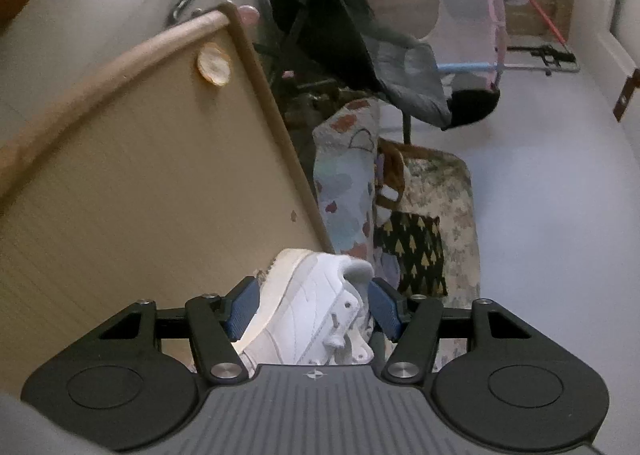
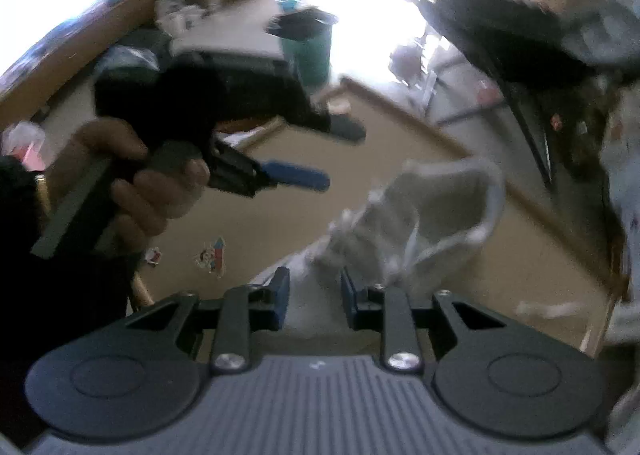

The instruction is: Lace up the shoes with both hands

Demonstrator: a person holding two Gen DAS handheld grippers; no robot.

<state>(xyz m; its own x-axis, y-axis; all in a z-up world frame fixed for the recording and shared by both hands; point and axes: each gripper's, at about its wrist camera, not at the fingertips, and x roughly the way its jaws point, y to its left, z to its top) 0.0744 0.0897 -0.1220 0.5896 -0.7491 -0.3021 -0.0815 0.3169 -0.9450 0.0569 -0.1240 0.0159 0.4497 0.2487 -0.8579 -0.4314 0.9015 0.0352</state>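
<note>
A white sneaker (image 1: 304, 303) lies on the tan table (image 1: 140, 195), sole to the left and grey heel collar away from me. In the left wrist view it shows between my left gripper's (image 1: 314, 285) blue pads, whose inner faces stay uncovered. The right wrist view is blurred. There a hand (image 2: 132, 183) holds the left gripper (image 2: 344, 155), its fingers apart, empty and just short of the sneaker (image 2: 432, 207). My right gripper (image 2: 314, 295) stands open over the sneaker's near end. Something white shows between its pads; I cannot tell whether they touch it. Loose lace (image 2: 348, 219) frays off the eyelets.
Stickers (image 2: 212, 255) mark the table (image 2: 280, 223). A round patch (image 1: 214, 64) sits near its curved edge. Beyond the edge stand a folded black stroller (image 1: 320, 15), patterned cushions (image 1: 412, 255) and pale floor (image 1: 560, 215). A green bin (image 2: 308, 51) stands farther off.
</note>
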